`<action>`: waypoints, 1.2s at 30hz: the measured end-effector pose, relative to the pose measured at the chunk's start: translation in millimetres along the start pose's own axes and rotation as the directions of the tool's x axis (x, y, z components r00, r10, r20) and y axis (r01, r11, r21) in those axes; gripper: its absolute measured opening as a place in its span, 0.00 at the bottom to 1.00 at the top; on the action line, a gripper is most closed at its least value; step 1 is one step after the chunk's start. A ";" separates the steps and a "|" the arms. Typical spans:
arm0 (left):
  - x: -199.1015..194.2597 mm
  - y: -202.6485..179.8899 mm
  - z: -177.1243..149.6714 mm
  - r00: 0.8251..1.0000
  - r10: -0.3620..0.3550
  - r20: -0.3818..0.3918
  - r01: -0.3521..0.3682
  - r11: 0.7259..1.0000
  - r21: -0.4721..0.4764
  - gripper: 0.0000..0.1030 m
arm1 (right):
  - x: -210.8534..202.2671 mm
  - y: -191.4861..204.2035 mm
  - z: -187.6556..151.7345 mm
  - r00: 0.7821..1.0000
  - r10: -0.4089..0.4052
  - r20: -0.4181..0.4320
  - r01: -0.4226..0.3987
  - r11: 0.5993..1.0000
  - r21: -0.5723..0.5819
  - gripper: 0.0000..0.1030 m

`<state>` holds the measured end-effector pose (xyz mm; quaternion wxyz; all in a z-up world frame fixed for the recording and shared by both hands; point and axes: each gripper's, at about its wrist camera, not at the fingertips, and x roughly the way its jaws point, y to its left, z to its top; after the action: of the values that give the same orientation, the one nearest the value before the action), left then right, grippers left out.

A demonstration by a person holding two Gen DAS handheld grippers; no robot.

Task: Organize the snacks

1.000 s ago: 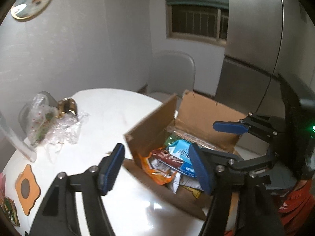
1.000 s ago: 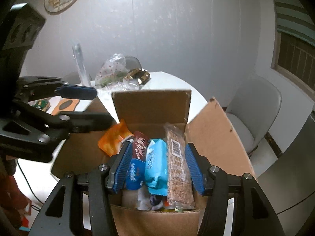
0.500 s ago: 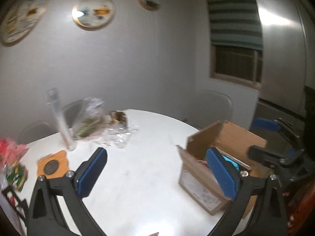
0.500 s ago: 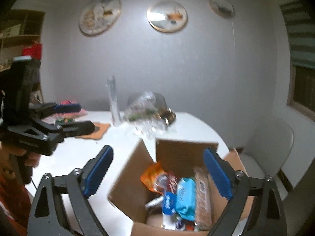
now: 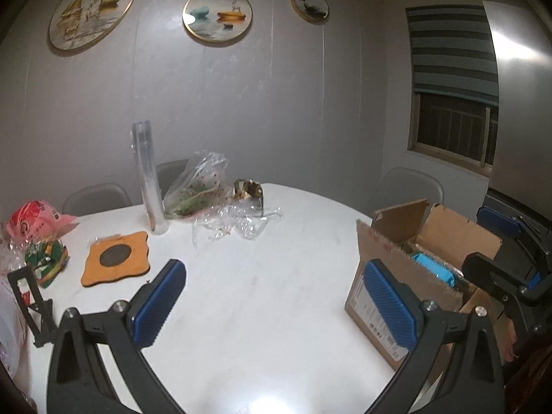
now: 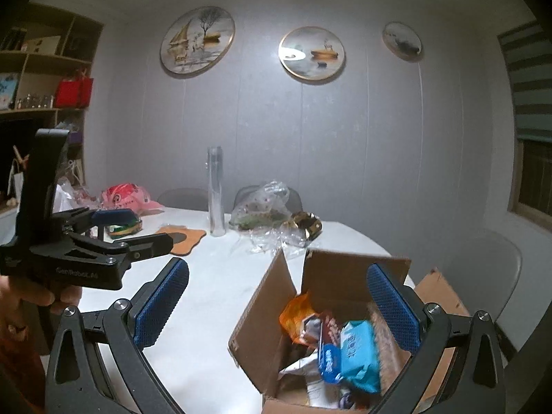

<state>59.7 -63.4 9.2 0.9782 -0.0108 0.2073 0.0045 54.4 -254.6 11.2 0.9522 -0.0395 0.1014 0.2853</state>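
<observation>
Left tool (image 5: 272, 296): jaws spread wide, nothing between the blue pads, held above a bare stretch of the white surface (image 5: 262, 276). Right tool (image 6: 276, 305): jaws likewise wide apart and empty, held over the near edge of the cardboard box (image 6: 338, 269).

Cardboard box sits at the right end of the surface, flaps up and open. In the left wrist view the box (image 5: 396, 269) lies just behind the left tool's right pad. Snacks are inside the box, packed upright: orange packet (image 6: 295, 315) at the left, dark red bar (image 6: 329, 329) next to it, light blue packet (image 6: 357, 355) near the middle, a grainy brown bar (image 6: 386, 345) along the right wall. Labels too blurred to read.

Elsewhere on the surface: orange mat (image 5: 115, 258) with a dark round centre, tall clear tube (image 5: 148, 176) standing upright just behind it, crumpled clear plastic bag (image 5: 196, 186) with green contents beside the tube, pink bag (image 5: 34, 220) at the far left edge.

3 round pictures hang on the wall; largest (image 5: 91, 7) at left.
</observation>
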 end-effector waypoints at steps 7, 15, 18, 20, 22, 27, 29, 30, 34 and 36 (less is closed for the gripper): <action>2.7 2.1 -3.3 1.000 -0.008 -0.008 0.008 1.000 -0.009 0.99 | 1.6 -2.5 -4.1 1.000 0.015 -0.010 -0.015 1.000 0.028 1.00; -1.4 -2.2 -0.5 1.000 -0.011 0.005 0.011 1.000 -0.003 0.99 | -3.2 -5.7 -2.2 1.000 0.021 -0.001 -0.021 0.999 0.046 1.00; -1.2 -4.6 -0.5 1.000 -0.010 0.006 0.010 1.000 0.003 0.99 | -3.8 -4.9 -3.6 1.000 0.021 -0.005 -0.020 0.999 0.044 1.00; -0.7 -5.4 -0.4 1.000 -0.020 0.003 0.020 1.000 0.002 0.99 | -4.4 -4.8 -3.7 1.000 0.020 -0.006 -0.020 0.999 0.043 1.00; -0.3 -5.8 -0.1 1.000 -0.021 0.000 0.021 1.000 0.005 0.99 | -4.8 -5.3 -3.6 1.000 0.021 -0.005 -0.021 0.999 0.044 1.00; -0.5 -6.1 0.5 1.000 -0.023 0.002 0.023 1.000 0.012 0.99 | -5.3 -5.9 -3.4 1.000 0.009 -0.011 -0.009 0.999 0.039 1.00; -0.3 -6.1 0.6 1.000 -0.026 -0.001 0.026 1.000 0.014 0.99 | -6.2 -6.5 -4.1 1.000 0.007 -0.012 -0.006 0.999 0.040 1.00; -0.2 -6.4 0.5 1.000 -0.026 -0.002 0.026 1.000 0.015 0.99 | -7.0 -6.4 -4.1 1.000 0.006 -0.012 -0.005 0.999 0.041 1.00; -0.3 -6.9 0.5 1.000 -0.027 -0.002 0.027 1.000 0.013 0.99 | -8.0 -6.9 -3.8 1.000 0.005 -0.011 -0.005 0.999 0.043 1.00; -0.1 -6.9 0.5 1.000 -0.026 -0.004 0.026 1.000 0.013 0.99 | -9.0 -5.8 -3.4 1.000 0.004 -0.010 -0.003 0.999 0.042 1.00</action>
<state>59.9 -70.4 9.9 0.9779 -0.0072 0.2089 -0.0097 49.7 -264.7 9.9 0.9519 -0.0206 0.1121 0.2845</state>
